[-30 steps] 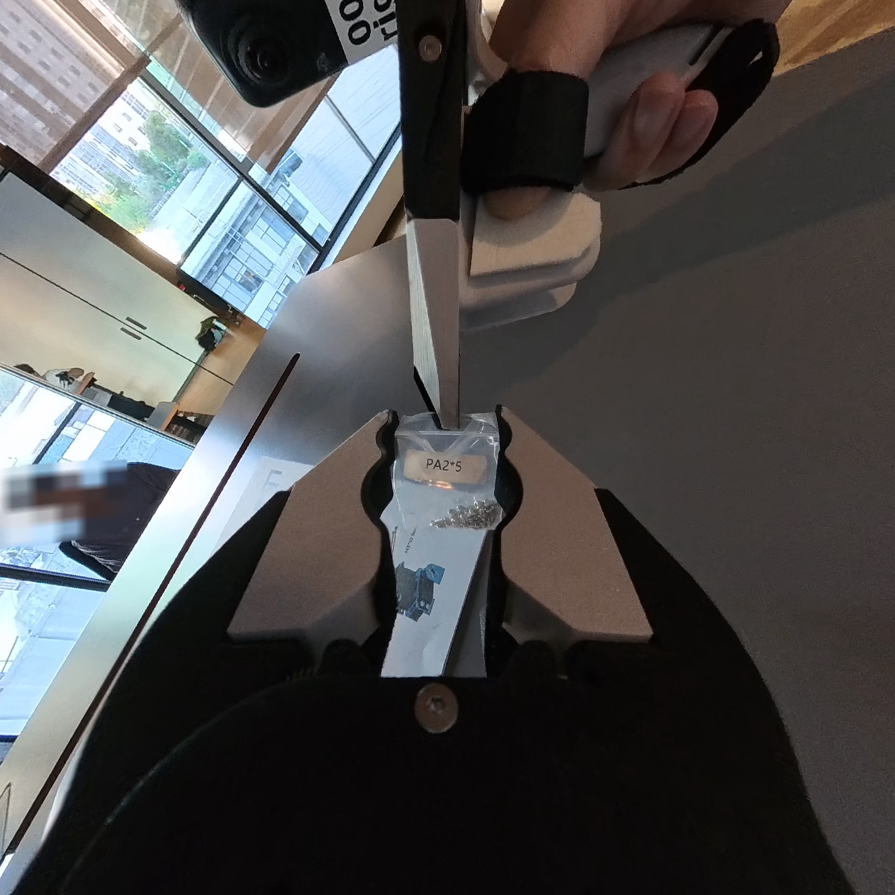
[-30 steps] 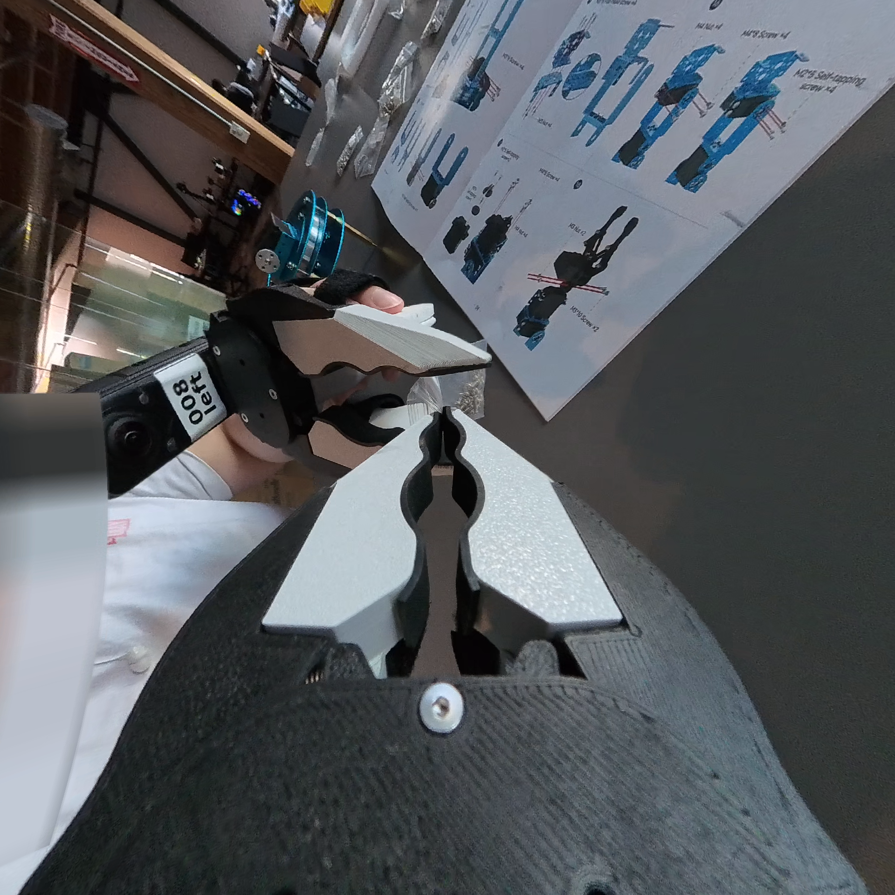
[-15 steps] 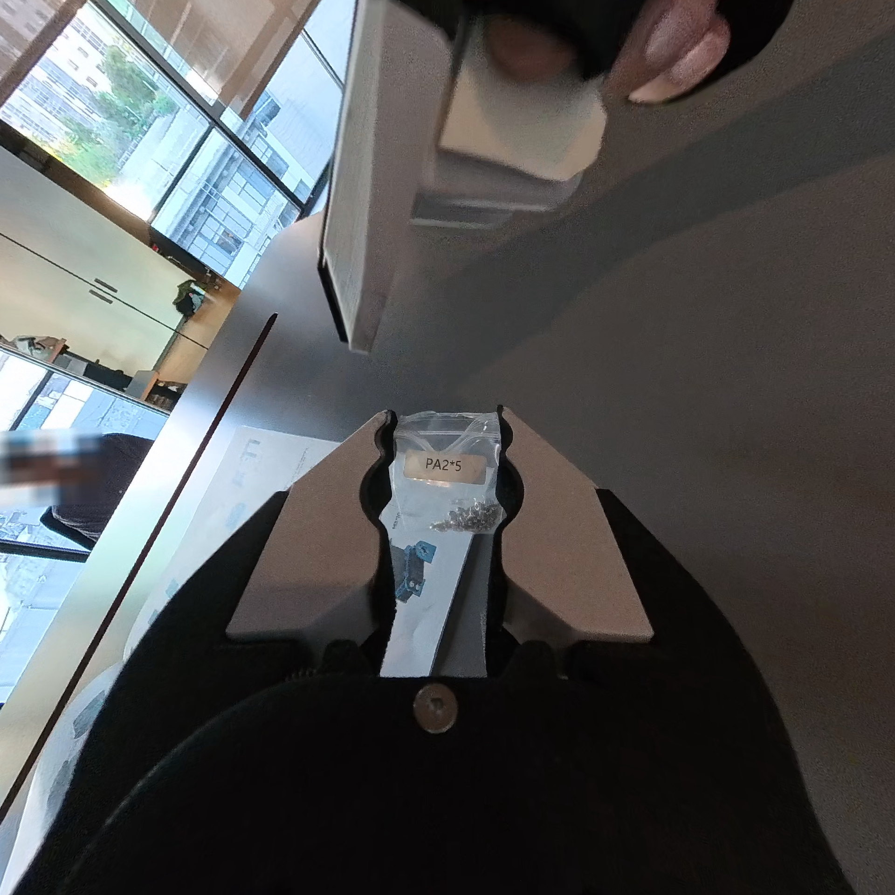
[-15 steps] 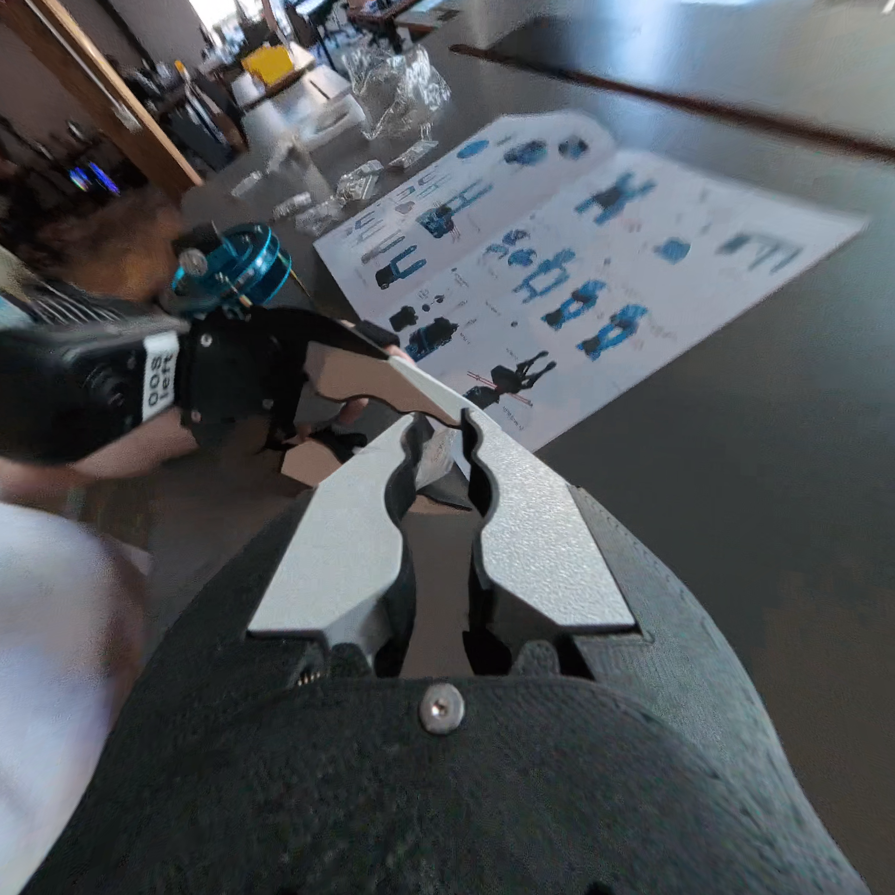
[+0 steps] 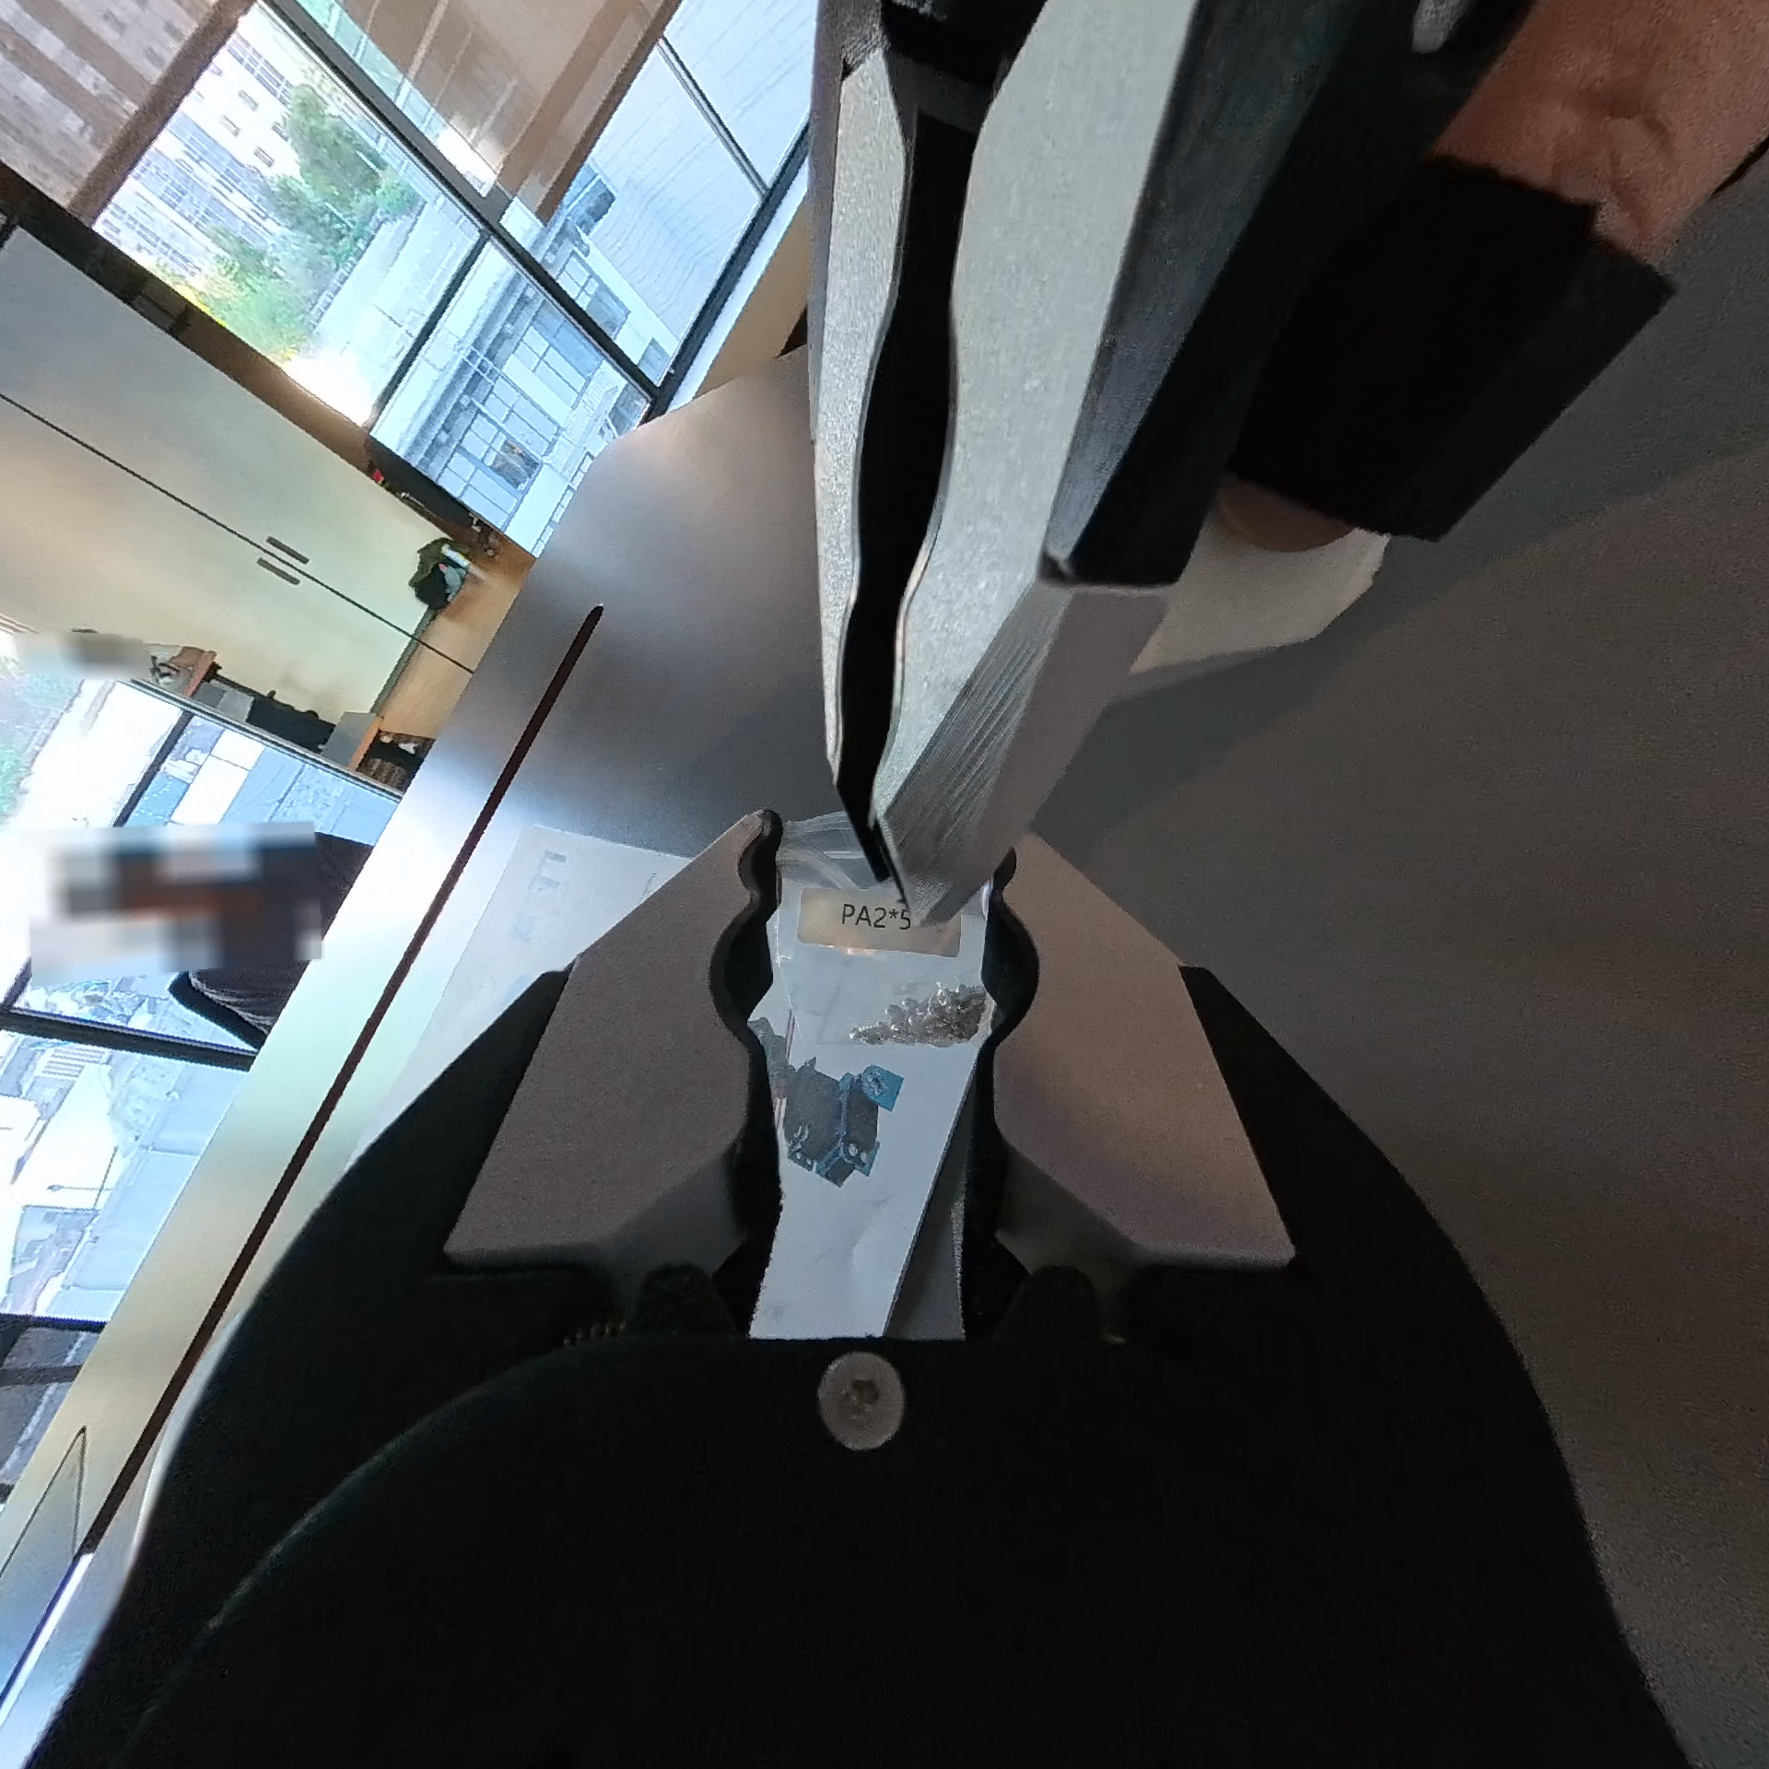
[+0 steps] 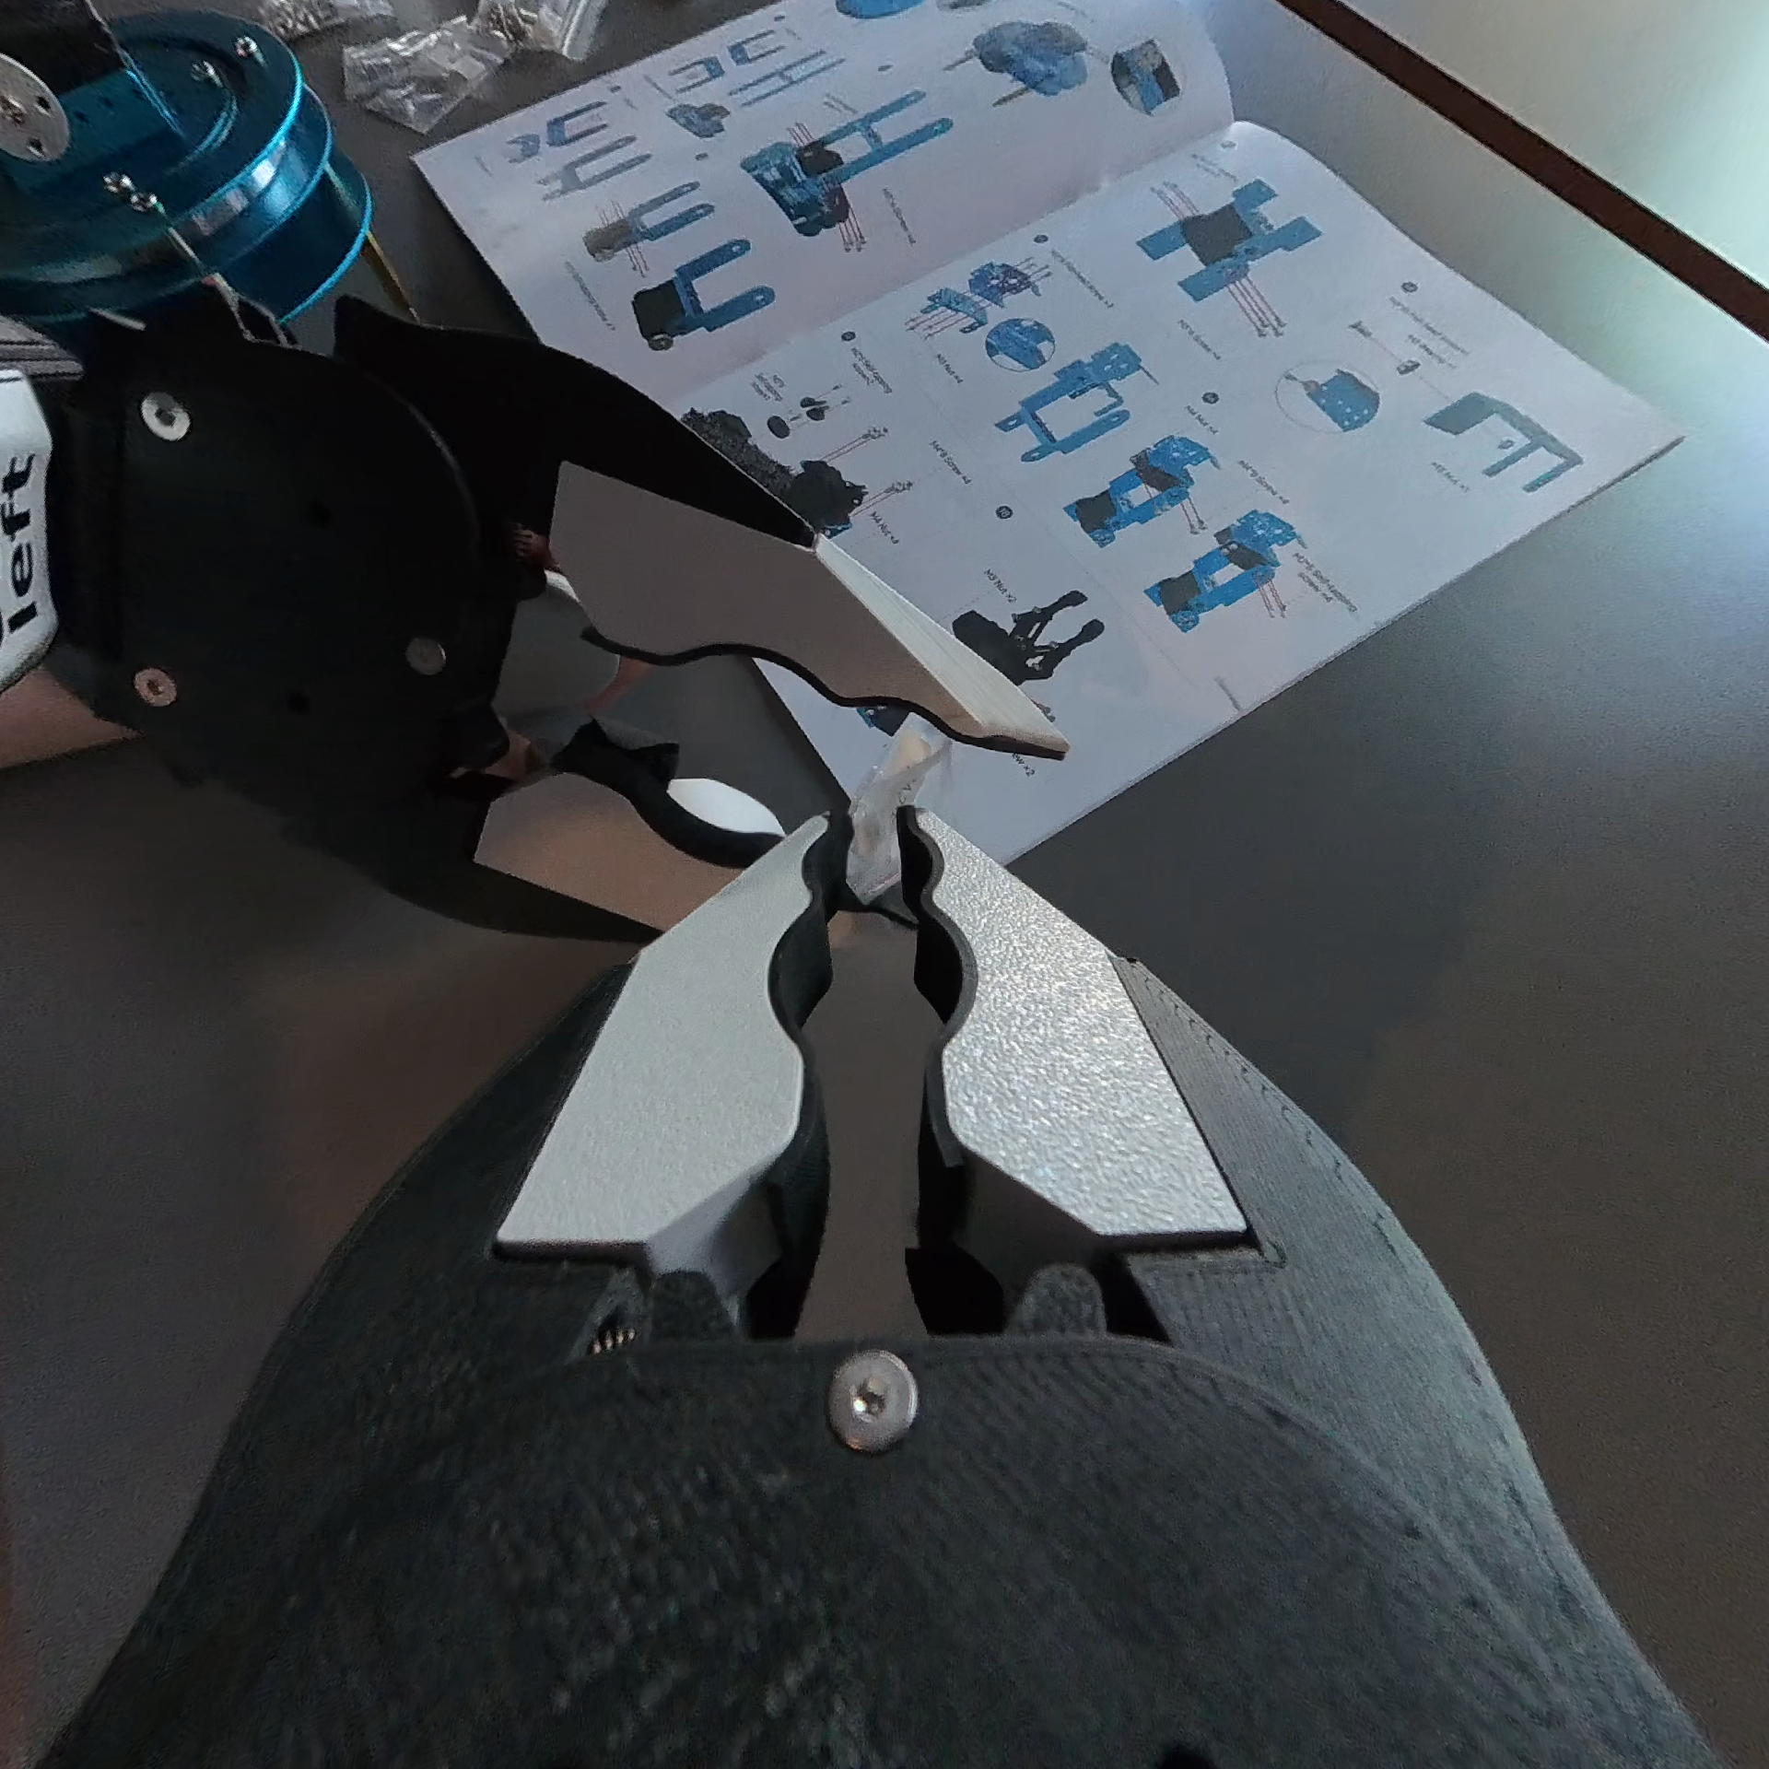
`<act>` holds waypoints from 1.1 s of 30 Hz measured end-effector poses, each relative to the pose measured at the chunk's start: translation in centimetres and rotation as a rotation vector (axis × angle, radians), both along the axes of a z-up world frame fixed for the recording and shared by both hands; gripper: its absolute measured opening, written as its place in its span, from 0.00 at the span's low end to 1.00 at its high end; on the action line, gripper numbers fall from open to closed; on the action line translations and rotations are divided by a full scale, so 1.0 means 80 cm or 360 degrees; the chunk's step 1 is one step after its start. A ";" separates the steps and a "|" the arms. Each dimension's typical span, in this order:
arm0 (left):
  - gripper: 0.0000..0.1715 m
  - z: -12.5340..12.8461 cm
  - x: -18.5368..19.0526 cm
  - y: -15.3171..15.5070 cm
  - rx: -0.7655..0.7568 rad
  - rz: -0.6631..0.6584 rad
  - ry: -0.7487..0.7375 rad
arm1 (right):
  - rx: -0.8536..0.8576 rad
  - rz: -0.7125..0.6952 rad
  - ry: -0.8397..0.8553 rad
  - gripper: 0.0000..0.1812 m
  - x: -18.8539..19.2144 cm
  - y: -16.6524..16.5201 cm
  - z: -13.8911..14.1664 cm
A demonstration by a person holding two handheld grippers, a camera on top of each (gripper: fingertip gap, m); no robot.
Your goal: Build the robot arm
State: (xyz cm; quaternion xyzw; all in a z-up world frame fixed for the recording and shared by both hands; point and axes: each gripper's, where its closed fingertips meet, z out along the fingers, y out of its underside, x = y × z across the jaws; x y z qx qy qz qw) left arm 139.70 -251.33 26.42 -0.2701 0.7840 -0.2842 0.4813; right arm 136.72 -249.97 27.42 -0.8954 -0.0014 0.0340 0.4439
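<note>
The left gripper (image 5: 876, 862) holds a small clear plastic bag (image 5: 876, 967) by its two side edges, so its jaws are closed on the bag. The bag's long way runs along the fingers, with its zip top pointing away from the camera. It is thin and shiny, with a pale sticker (image 5: 879, 922) near the top and a little heap of silver screws (image 5: 924, 1017) inside.

The right gripper (image 6: 866, 828) has its jaws a little apart around the bag's top edge — I cannot tell if they pinch it. Only the right wrist view shows the open paper booklet (image 6: 1053, 383) with blue drawings beyond the jaws, and a round blue metal part (image 6: 182, 163).
</note>
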 end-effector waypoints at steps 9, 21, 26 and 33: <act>0.24 0.007 0.000 -0.001 -0.0008 -0.0004 -0.0041 | 0.0059 -0.0011 0.0113 0.00 -0.001 0.000 0.010; 0.18 0.015 -0.003 -0.001 0.0009 -0.0007 -0.0099 | 0.0321 0.0165 0.1118 0.00 -0.011 -0.006 0.032; 0.16 0.012 -0.001 0.002 0.0049 0.0021 -0.0092 | 0.0343 0.0186 0.0997 0.00 -0.011 -0.002 0.029; 0.15 0.010 0.001 0.008 0.0055 0.0054 -0.0075 | 0.0365 0.0173 0.1039 0.00 -0.008 0.002 0.028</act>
